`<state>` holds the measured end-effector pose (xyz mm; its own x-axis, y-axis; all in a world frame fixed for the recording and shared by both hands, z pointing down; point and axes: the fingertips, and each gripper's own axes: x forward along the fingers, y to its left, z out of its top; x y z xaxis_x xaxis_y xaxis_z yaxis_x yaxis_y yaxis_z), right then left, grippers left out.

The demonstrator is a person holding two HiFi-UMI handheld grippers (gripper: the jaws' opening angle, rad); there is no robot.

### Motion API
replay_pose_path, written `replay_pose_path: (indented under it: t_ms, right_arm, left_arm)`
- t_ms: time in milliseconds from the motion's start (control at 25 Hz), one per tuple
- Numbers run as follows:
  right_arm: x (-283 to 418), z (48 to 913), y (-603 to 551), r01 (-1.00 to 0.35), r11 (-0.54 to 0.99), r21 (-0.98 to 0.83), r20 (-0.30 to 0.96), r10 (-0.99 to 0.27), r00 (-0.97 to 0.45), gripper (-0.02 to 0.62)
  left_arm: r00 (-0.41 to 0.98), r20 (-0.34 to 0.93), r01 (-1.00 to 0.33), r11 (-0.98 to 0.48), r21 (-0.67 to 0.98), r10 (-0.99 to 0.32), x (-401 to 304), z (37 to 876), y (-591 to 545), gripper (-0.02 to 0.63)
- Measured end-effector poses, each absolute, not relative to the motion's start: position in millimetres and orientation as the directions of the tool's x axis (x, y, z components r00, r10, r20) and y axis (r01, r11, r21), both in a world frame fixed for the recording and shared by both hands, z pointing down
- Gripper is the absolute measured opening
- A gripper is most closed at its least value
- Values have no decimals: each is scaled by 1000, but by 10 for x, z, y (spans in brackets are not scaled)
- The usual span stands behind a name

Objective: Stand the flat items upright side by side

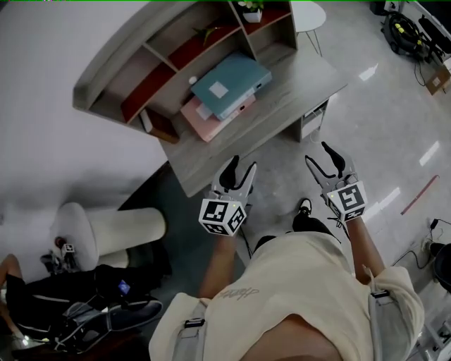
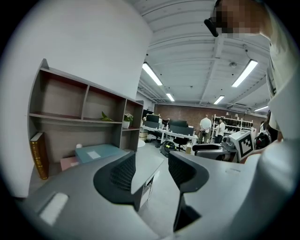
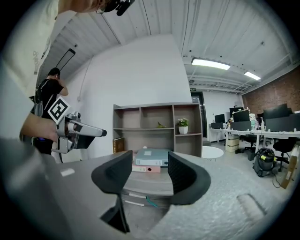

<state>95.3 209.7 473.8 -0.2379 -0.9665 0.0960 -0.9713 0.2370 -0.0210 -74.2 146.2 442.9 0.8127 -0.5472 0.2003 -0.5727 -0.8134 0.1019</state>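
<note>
Hovering: left gripper [image 1: 243, 166] | right gripper [image 1: 316, 152] | both level, jaws parted, empty | short of desk [image 1: 296, 92]

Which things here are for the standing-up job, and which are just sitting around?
For the job:
- teal binder, lying flat on the pink binder
- the desk under them
- left gripper and right gripper, both with fingers apart, holding nothing

Just sitting around:
- potted plant
- brown book, already upright in the shelf unit

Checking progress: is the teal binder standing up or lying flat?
Lying flat. The teal binder rests broad face down on the pink binder on the desk, its label facing up.
</note>
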Motion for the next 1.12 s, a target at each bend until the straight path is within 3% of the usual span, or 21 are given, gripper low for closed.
replay_pose_path:
  t_ms: [720, 1120]
  right_arm:
    - [1220, 4963, 960, -945, 320, -62, 169, -930, -326, 245]
    - [1231, 4718, 135, -957, 285, 48, 207, -941, -269, 249]
  left_arm:
    - [753, 275, -651, -737, 180, -598, -519, 4702, 438, 230]
    - [815, 189, -578, -792, 196, -548, -372, 4514, -517, 229]
